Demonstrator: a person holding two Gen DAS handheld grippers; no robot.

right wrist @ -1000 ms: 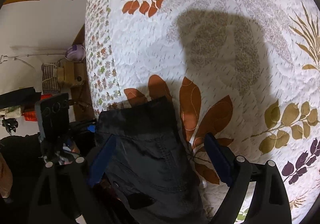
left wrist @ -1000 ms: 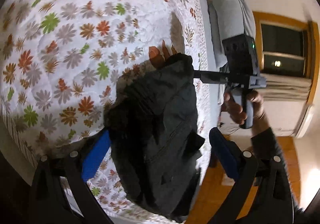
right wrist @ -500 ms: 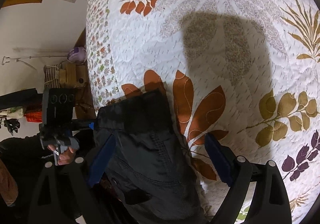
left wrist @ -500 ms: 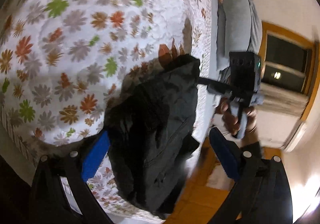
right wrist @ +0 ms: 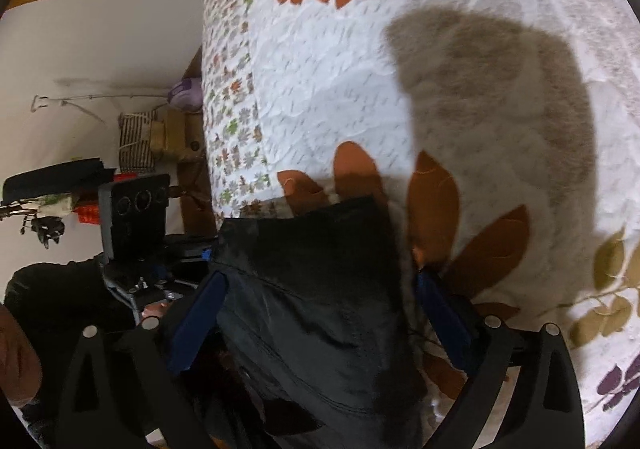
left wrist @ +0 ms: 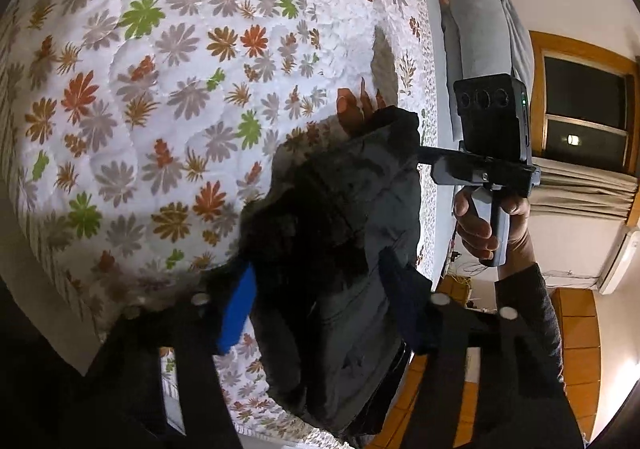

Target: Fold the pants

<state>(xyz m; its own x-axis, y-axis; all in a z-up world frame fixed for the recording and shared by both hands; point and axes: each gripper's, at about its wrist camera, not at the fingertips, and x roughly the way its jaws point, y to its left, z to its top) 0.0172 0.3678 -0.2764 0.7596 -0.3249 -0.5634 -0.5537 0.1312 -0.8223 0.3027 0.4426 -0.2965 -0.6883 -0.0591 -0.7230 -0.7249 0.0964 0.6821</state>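
Dark pants (left wrist: 340, 229) lie bunched at the near edge of a flower-print bedspread (left wrist: 160, 89). My left gripper (left wrist: 320, 309) straddles the bundle; its jaws are closing and the blue pads (left wrist: 236, 309) press into the fabric. In the right wrist view the pants (right wrist: 312, 269) lie between the fingers of my right gripper (right wrist: 320, 321), whose jaws are opening wide, pads beside the cloth without squeezing it. A hand (left wrist: 476, 225) holds the right gripper's handle at the pants' far corner.
A grey pillow (left wrist: 480, 29) lies along the bed's right side. A dark window (left wrist: 584, 113) and wooden floor (left wrist: 576, 329) sit beyond the bed edge. A striped basket (right wrist: 136, 137) and clutter stand by the wall. The bedspread (right wrist: 440, 69) stretches ahead.
The left gripper's pads have drawn in from wide apart onto the pants, bunching the fabric. The right gripper's pads stand slightly wider apart and its view has shifted little.
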